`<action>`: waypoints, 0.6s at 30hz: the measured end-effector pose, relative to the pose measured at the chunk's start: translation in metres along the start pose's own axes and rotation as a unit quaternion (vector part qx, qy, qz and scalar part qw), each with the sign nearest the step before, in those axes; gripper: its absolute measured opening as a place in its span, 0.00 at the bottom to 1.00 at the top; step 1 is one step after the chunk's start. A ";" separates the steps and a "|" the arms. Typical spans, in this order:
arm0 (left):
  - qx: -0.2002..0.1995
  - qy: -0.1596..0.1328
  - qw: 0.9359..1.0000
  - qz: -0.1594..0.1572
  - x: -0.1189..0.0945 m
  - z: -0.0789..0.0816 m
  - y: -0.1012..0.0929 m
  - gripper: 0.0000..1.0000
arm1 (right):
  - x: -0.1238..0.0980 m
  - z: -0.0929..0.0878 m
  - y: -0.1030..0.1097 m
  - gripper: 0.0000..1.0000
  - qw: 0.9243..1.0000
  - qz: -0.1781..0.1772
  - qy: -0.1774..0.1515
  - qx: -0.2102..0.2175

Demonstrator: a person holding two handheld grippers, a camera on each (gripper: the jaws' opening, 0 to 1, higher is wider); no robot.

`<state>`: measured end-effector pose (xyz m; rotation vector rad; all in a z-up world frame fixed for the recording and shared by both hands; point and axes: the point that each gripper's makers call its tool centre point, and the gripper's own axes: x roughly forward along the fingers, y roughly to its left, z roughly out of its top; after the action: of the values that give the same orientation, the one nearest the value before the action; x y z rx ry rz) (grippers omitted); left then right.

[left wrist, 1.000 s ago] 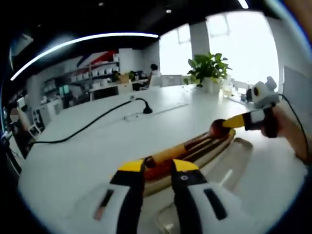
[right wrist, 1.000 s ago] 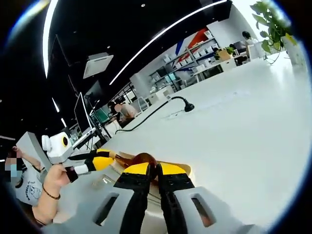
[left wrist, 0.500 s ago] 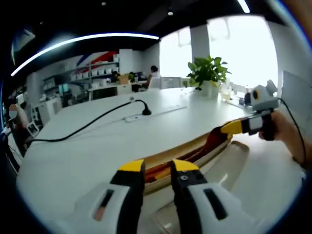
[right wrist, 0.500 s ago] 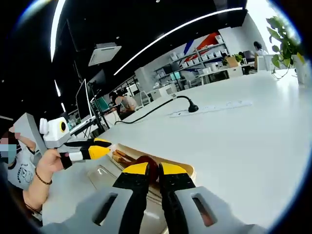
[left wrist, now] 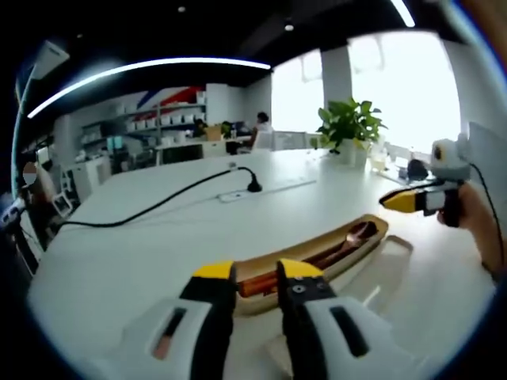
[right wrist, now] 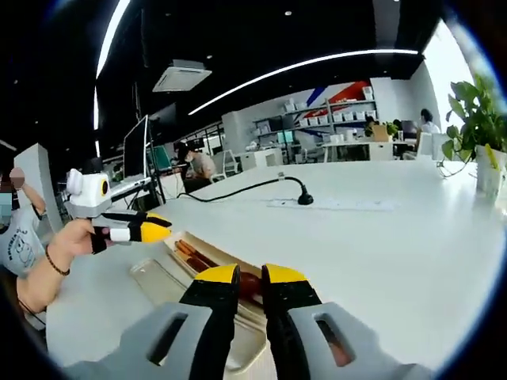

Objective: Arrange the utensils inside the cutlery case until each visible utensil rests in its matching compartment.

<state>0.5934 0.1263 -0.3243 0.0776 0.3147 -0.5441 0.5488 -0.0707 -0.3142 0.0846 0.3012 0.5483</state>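
The case [left wrist: 317, 257] — a long, shallow tan tray — lies on the white desk [left wrist: 158, 237], with brown-handled utensils [left wrist: 333, 249] lying lengthwise in it; which compartment each one occupies cannot be told. In the right gripper view the case [right wrist: 230, 277] runs away from the camera, its utensils [right wrist: 194, 255] dark red-brown along the near wall. Just beside the case lies a clear lid [left wrist: 380, 273], flat on the desk; in the right gripper view the lid [right wrist: 158, 277] sits on the near side of the case. The left gripper [left wrist: 255, 271] hangs just over the near end of the case, its yellow-tipped fingers [left wrist: 215, 271] narrowly apart and holding nothing. The right gripper [right wrist: 242, 275] hovers over the other end of the case, fingers [right wrist: 285, 275] likewise close together with a thin gap and nothing between them — a dark utensil end shows through the gap. Each gripper appears in the other's view: the right gripper [left wrist: 412, 200], held in a hand [left wrist: 475, 218], is above the far end of the case, and the left gripper [right wrist: 142, 229], held in a hand [right wrist: 75, 237], is above the desk beside the case. Farther off on the desk lie a black cable [left wrist: 158, 206], a power strip [left wrist: 265, 188] and a potted plant [left wrist: 348, 131].
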 end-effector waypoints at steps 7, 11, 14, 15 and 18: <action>-0.034 0.007 0.999 0.020 -0.008 -0.005 0.013 0.22 | -0.013 -0.005 -0.021 0.11 0.998 -0.048 0.024 -0.030; -0.046 0.009 0.999 0.017 -0.007 -0.010 0.014 0.22 | -0.014 -0.016 -0.033 0.11 0.996 -0.064 0.050 -0.028; -0.058 0.013 0.998 0.009 -0.005 -0.013 0.011 0.24 | -0.012 -0.021 -0.035 0.12 0.997 -0.056 0.058 -0.010; -0.065 0.014 0.998 0.004 -0.005 -0.014 0.009 0.25 | -0.011 -0.023 -0.033 0.12 0.997 -0.052 0.060 -0.006; -0.080 0.017 0.997 -0.005 -0.003 -0.017 0.007 0.25 | -0.009 -0.027 -0.029 0.13 0.997 -0.041 0.062 0.014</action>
<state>0.5899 0.1366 -0.3395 -0.0692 0.3907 -0.5265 0.5477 -0.1001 -0.3424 0.0647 0.4307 0.4685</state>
